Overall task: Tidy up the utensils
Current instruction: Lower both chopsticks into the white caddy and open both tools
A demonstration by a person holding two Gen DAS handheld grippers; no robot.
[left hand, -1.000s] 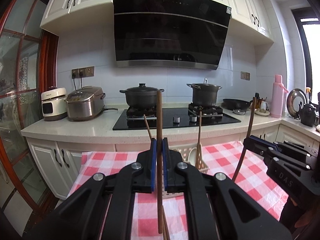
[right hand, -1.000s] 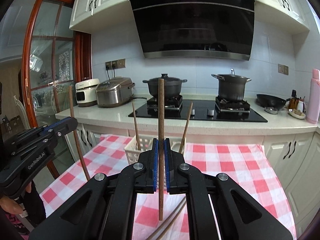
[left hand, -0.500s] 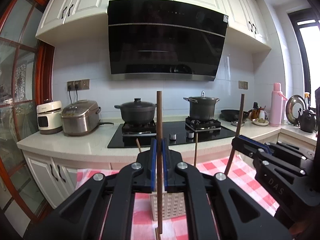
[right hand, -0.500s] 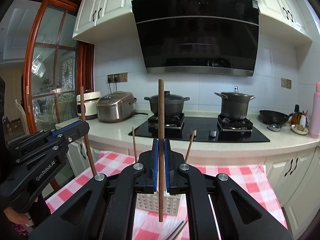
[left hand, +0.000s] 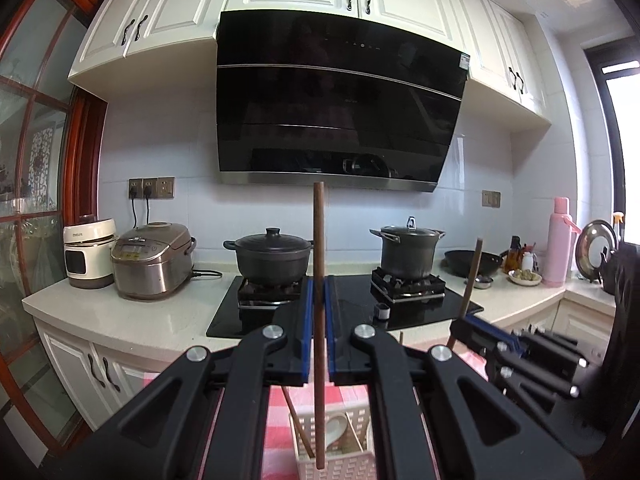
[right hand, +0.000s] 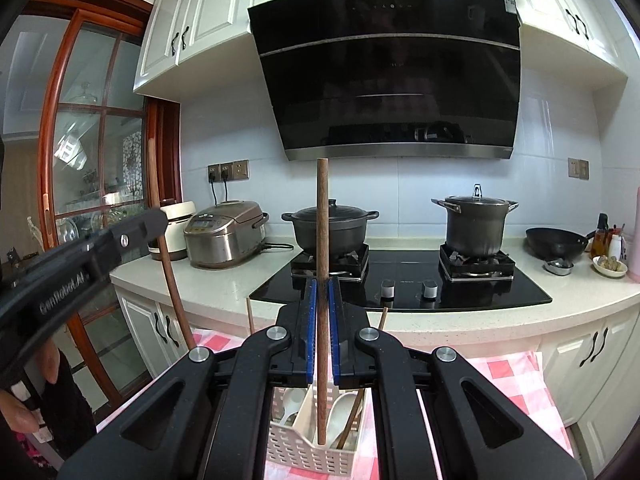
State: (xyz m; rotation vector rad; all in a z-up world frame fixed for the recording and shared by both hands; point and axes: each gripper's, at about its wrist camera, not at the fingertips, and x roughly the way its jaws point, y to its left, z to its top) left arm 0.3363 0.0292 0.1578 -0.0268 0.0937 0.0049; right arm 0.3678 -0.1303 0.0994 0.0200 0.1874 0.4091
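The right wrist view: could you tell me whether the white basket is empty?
No, the white basket already holds white spoons and a brown chopstick leaning in a compartment.

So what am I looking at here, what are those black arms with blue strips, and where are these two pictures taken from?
There is no robot here. A person holds a two-finger gripper in each hand, and each gripper carries a wide-angle camera looking forward along its fingers. One picture comes from the left gripper, the other from the right gripper. The blue strips are the finger pads.

Each gripper is shut on one upright wooden chopstick: the left chopstick and the right chopstick. Each camera also catches the other gripper off to the side.

Below them sits a white slotted basket on a red checked tablecloth. It already holds white spoons and more chopsticks.

Behind is a kitchen counter with a black hob, two dark pots and a rice cooker.
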